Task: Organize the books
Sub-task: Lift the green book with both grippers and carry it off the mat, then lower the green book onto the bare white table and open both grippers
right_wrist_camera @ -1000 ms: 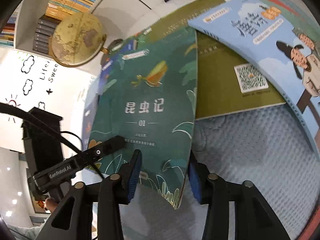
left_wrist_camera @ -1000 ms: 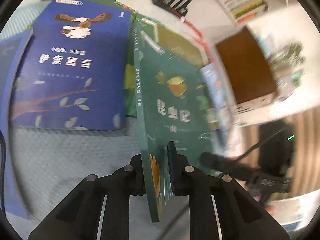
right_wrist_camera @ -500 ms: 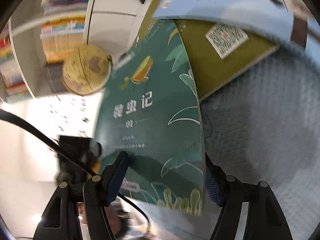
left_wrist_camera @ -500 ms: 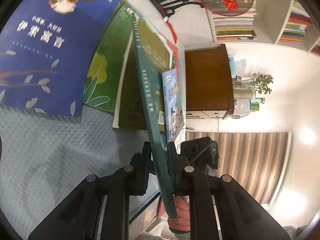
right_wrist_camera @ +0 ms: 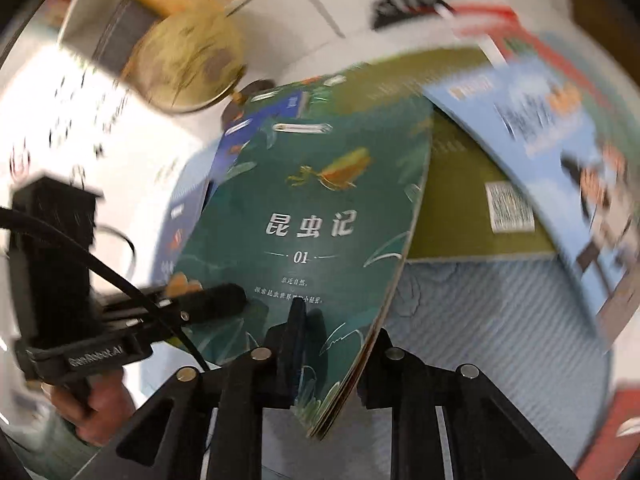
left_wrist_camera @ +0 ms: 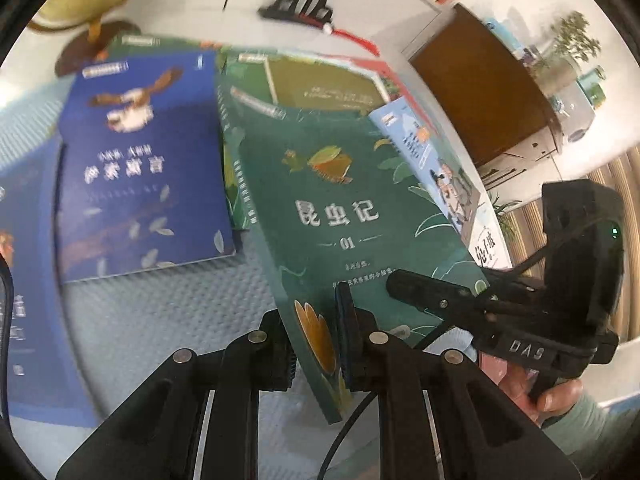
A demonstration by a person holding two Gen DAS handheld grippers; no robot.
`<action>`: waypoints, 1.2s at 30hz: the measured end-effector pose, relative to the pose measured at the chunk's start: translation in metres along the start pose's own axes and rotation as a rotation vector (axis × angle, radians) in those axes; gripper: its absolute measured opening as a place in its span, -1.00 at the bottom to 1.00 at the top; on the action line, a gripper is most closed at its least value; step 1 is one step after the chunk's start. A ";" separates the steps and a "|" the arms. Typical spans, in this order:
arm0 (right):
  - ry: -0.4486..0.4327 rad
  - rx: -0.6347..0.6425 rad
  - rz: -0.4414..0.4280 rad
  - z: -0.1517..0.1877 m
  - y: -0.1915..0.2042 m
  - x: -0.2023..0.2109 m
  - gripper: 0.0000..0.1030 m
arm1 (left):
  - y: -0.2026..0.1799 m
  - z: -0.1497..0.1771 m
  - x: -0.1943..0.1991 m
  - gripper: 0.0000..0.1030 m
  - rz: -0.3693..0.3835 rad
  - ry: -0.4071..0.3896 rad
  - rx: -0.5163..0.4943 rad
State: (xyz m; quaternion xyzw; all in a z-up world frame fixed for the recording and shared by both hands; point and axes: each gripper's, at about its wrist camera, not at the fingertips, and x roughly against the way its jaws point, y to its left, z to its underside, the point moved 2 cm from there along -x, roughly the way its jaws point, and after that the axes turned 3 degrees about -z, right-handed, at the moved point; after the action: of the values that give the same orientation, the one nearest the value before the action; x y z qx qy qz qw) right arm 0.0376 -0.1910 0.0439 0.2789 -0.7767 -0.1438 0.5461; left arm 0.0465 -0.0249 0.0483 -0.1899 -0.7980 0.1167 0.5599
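The green book (left_wrist_camera: 352, 216) is held off the mat by both grippers at its near bottom edge, cover facing up, its long axis running straight ahead and away from the 2 sets of fingers. The left gripper (left_wrist_camera: 316, 354) is clamped on the corner by the spine; the right gripper (right_wrist_camera: 336, 344) is closed on the corner by the page edges, so neither hand is nearer and the book sits between them. Ahead and below lie the blue book (left_wrist_camera: 140, 168) to the left, an olive book (right_wrist_camera: 476, 208) and a light-blue book (right_wrist_camera: 560, 152) to the right, all flat on the grey mat (left_wrist_camera: 168, 304). The globe (right_wrist_camera: 188, 64) stands farther off.
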 end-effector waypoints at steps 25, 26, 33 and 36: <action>0.018 0.412 -0.046 -0.033 0.274 -0.140 -0.54 | 0.255 0.035 0.165 -0.74 -0.207 -0.284 0.249; 0.026 0.419 -0.056 -0.037 0.285 -0.154 -0.54 | 0.270 0.034 0.168 -0.74 -0.219 -0.287 0.262; 0.083 0.452 -0.065 -0.055 0.347 -0.238 -0.54 | 0.365 0.034 0.176 -0.72 -0.260 -0.287 0.354; 0.091 0.440 -0.061 -0.060 0.364 -0.263 -0.54 | 0.387 0.034 0.177 -0.70 -0.257 -0.285 0.377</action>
State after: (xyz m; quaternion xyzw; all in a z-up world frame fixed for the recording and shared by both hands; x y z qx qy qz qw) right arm 0.0579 0.2609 0.0558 0.4210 -0.7551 0.0253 0.5020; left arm 0.0283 0.4016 0.0327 0.0391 -0.8504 0.2168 0.4777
